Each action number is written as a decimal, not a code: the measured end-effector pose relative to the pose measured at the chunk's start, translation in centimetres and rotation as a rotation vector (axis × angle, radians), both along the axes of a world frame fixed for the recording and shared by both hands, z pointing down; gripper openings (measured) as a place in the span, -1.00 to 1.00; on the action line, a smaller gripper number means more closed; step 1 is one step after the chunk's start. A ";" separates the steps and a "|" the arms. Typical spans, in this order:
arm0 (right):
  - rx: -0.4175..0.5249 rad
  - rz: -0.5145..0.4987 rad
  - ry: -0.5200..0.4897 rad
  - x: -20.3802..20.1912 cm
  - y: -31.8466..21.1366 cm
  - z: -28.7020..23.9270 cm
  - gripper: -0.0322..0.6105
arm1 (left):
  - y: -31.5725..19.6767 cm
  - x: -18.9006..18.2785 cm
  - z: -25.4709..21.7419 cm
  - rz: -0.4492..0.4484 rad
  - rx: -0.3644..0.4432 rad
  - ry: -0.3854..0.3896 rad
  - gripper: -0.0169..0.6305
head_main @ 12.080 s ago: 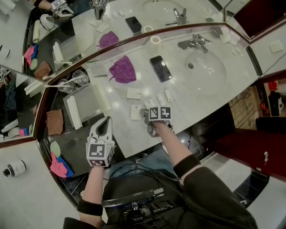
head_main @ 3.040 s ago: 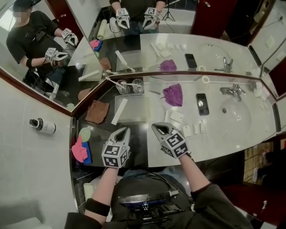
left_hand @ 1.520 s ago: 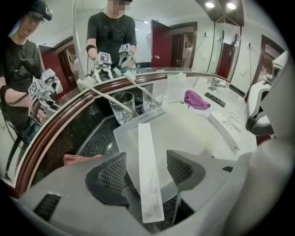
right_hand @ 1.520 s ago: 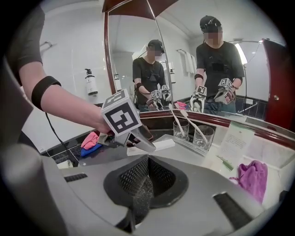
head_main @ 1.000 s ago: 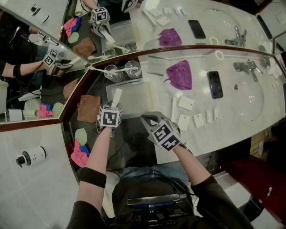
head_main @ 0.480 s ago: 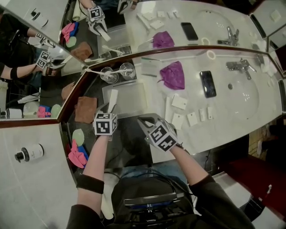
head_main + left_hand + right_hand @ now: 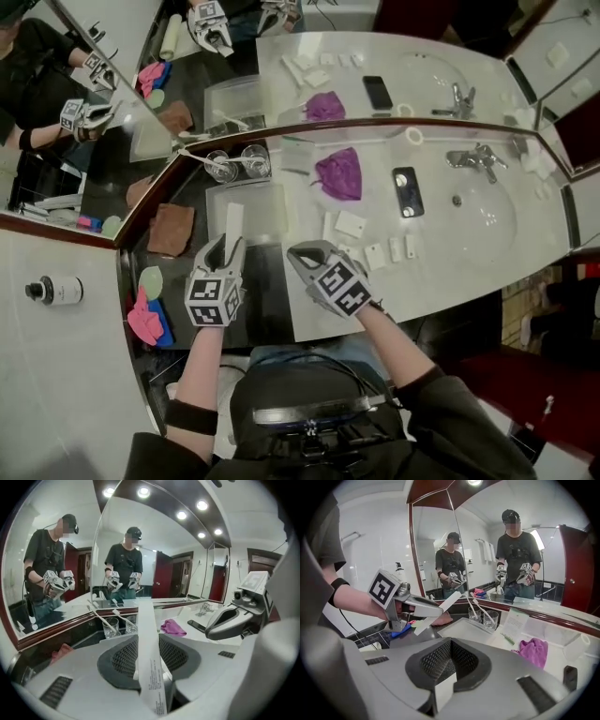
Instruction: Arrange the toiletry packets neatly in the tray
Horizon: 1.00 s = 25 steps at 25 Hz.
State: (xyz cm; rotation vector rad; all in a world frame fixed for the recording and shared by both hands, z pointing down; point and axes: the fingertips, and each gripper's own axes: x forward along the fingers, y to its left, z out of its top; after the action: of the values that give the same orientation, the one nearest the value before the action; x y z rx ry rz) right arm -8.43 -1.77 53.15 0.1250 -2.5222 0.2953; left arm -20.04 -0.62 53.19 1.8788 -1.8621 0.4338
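Right now the left gripper (image 7: 229, 246) is clamped on a long white packet (image 7: 233, 222). The packet runs up between its jaws and sticks out well past the tips at a slant. Seen from the right gripper's side, gripper and packet hang in the air above the dark part of the worktop (image 7: 270, 298), on the near side of the tray (image 7: 248, 202). From overhead the packet's far end lies over the tray's near rim.

The right gripper (image 7: 294, 252) is just beside the left one, where the dark surface meets the pale marble. Its jaws are closed on a small white packet (image 7: 444, 692), whose end shows between them.

More white packets lie loose on the marble to the right of the tray: a square one (image 7: 350, 224), a narrow one (image 7: 328, 228) next to it, and three small ones (image 7: 395, 249) in a row nearer the front edge. Past them are a purple cloth (image 7: 339, 175) and a phone (image 7: 406, 191). Two glasses (image 7: 239, 164), each with a toothbrush in it, stand behind the tray against the mirror (image 7: 281, 66)
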 end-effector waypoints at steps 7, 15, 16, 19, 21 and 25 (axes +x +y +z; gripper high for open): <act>0.013 0.016 -0.011 4.5 -0.2 -1.7 -0.89 | 2.5 5.4 -1.1 0.074 0.012 -0.079 -0.55; 0.004 0.052 -0.009 9.0 -0.1 -1.4 -0.89 | 4.0 10.9 1.6 0.288 -0.110 -0.179 -0.55; 0.003 0.060 -0.008 9.5 0.0 -1.4 -0.89 | 4.3 11.3 2.3 0.318 -0.128 -0.194 -0.55; 0.003 0.089 -0.004 11.0 0.0 -1.0 -0.89 | 5.0 12.3 4.6 0.394 -0.182 -0.208 -0.55; 0.005 0.110 0.001 12.1 -0.1 -0.5 -0.89 | 5.4 12.8 6.4 0.444 -0.221 -0.219 -0.55; -0.015 0.148 0.010 13.7 0.2 0.2 -0.89 | 5.7 13.1 9.9 0.544 -0.304 -0.266 -0.54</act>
State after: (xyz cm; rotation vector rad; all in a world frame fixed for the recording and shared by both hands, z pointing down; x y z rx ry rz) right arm 5.30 -1.60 53.31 0.3071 -2.5050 0.3722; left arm -6.90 5.10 63.08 2.1661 -1.3009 1.1248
